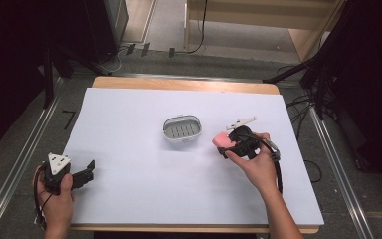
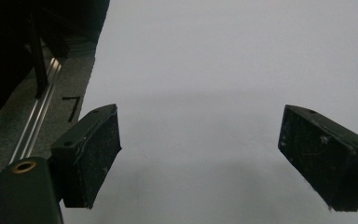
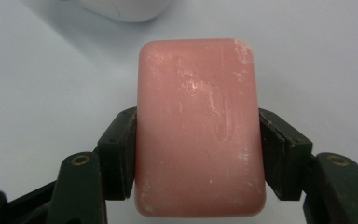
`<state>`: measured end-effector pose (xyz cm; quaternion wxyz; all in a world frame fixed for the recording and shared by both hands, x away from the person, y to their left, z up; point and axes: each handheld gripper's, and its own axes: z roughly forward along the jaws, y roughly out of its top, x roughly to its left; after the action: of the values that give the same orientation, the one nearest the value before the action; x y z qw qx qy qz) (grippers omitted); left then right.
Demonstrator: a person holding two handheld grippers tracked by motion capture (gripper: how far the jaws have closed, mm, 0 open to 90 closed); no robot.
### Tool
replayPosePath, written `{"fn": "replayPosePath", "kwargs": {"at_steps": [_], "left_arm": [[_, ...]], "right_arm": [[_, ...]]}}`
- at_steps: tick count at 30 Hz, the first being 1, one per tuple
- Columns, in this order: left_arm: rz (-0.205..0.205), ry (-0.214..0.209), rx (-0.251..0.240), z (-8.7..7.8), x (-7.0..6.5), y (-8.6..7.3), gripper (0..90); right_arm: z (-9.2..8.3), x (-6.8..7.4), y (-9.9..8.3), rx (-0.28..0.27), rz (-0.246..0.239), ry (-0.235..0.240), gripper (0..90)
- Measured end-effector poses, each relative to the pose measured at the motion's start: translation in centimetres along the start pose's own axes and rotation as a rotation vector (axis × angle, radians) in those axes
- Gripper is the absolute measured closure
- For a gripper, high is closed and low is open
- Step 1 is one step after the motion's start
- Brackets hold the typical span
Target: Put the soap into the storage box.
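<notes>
The pink soap bar (image 3: 200, 126) is clamped by its long sides in the right gripper (image 1: 227, 143), just right of the slotted white dish (image 1: 181, 128). A slip is risked: slick soap, narrow purchase. The left gripper (image 2: 200, 154) is held agape over white tabletop (image 1: 129, 174); grey carpet (image 1: 20, 149) is seen around.

Soap dish (image 1: 182, 129) mid-table sole obstacle; white sheet (image 1: 129, 149) around bare.

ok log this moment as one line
right claw shut on pink soap | left claw open, idle | soap dish empty, beside soap
</notes>
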<state>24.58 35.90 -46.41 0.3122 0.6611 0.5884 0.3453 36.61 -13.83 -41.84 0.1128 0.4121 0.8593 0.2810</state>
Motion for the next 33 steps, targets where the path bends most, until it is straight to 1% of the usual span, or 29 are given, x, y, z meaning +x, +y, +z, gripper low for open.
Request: {"fn": "replayPosePath", "kwargs": {"at_steps": [1, 2, 3, 5, 7, 8, 9, 10, 11, 12, 13, 14, 22, 23, 24, 25, 26, 27, 28, 29, 30, 31, 32, 33], "left_arm": [[0.002, -0.001, -0.001, 0.0, 0.0, 0.0, 13.6], [0.002, -0.001, -0.001, 0.0, 0.0, 0.0, 13.6], [0.001, -0.002, -0.001, 0.0, 0.0, 0.0, 13.6], [-0.003, -0.006, -0.006, 0.0, 0.0, 0.0, 13.6], [-0.004, -0.007, -0.008, 0.0, 0.0, 0.0, 13.6], [-0.004, -0.007, -0.008, 0.0, 0.0, 0.0, 13.6], [-0.003, -0.007, -0.008, 0.0, 0.1, 0.0, 13.6], [-0.003, -0.007, -0.008, 0.0, 0.1, 0.0, 13.6], [-0.004, -0.006, -0.007, 0.0, 0.1, 0.0, 13.6], [-0.004, -0.006, -0.007, 0.0, 0.1, 0.0, 13.6], [-0.003, -0.004, -0.004, 0.0, 0.1, 0.0, 13.6], [-0.003, -0.004, -0.004, 0.0, 0.1, 0.0, 13.6], [-0.001, -0.005, 0.001, 0.0, 0.1, 0.0, 13.6], [-0.002, -0.007, 0.002, 0.0, 0.1, 0.0, 13.6], [-0.002, -0.007, 0.002, 0.0, 0.1, 0.0, 13.6], [-0.003, -0.007, 0.003, 0.0, 0.1, 0.0, 13.6], [-0.003, -0.007, 0.003, 0.0, 0.1, 0.0, 13.6], [-0.005, -0.007, 0.003, 0.0, 0.1, 0.0, 13.6], [-0.005, -0.007, 0.003, 0.0, 0.1, 0.0, 13.6], [-0.006, -0.008, 0.003, 0.0, 0.1, 0.0, 13.6], [-0.006, -0.008, 0.003, 0.0, 0.1, 0.0, 13.6], [-0.008, -0.008, 0.003, 0.0, 0.1, 0.0, 13.6], [-0.008, -0.008, 0.003, 0.0, 0.1, 0.0, 13.6], [-0.009, -0.008, 0.003, 0.0, 0.1, 0.0, 13.6]], "right_arm": [[0.1, 0.0, 0.6, -0.011, -0.024, 0.015, 38.8], [0.1, 0.0, 0.6, -0.011, -0.024, 0.015, 38.8], [0.2, 0.0, 1.3, -0.017, -0.048, 0.027, 38.8], [0.2, 0.1, 1.5, -0.017, -0.048, 0.033, 38.8], [0.3, 0.1, 2.4, -0.027, -0.081, 0.053, 38.9], [0.3, 0.1, 2.4, -0.027, -0.081, 0.053, 38.9], [0.4, 0.2, 2.9, -0.035, -0.092, 0.075, 38.9], [0.4, 0.2, 2.9, -0.035, -0.092, 0.075, 38.9], [0.5, 0.2, 3.4, -0.04, -0.108, 0.091, 38.9], [0.5, 0.2, 3.4, -0.04, -0.108, 0.091, 38.9], [0.7, 0.3, 3.8, -0.053, -0.127, 0.102, 38.9], [0.7, 0.3, 3.8, -0.053, -0.127, 0.102, 38.9], [1.3, 0.7, 5.9, -0.079, -0.222, 0.174, 38.8], [1.4, 0.8, 6.2, -0.075, -0.23, 0.177, 38.9], [1.6, 0.8, 6.5, -0.079, -0.247, 0.179, 38.9], [1.8, 0.9, 6.9, -0.07, -0.26, 0.182, 38.8], [1.8, 0.9, 6.9, -0.07, -0.26, 0.182, 38.8], [2.1, 1.0, 7.4, -0.068, -0.28, 0.189, 38.8], [2.1, 1.0, 7.4, -0.068, -0.28, 0.189, 38.8], [2.3, 1.1, 7.7, -0.067, -0.291, 0.196, 38.8], [2.3, 1.1, 7.7, -0.067, -0.291, 0.196, 38.8], [2.5, 1.2, 8.0, -0.066, -0.305, 0.205, 38.8], [2.5, 1.2, 8.0, -0.066, -0.305, 0.205, 38.8], [2.8, 1.3, 8.4, -0.071, -0.327, 0.214, 38.8]]}}
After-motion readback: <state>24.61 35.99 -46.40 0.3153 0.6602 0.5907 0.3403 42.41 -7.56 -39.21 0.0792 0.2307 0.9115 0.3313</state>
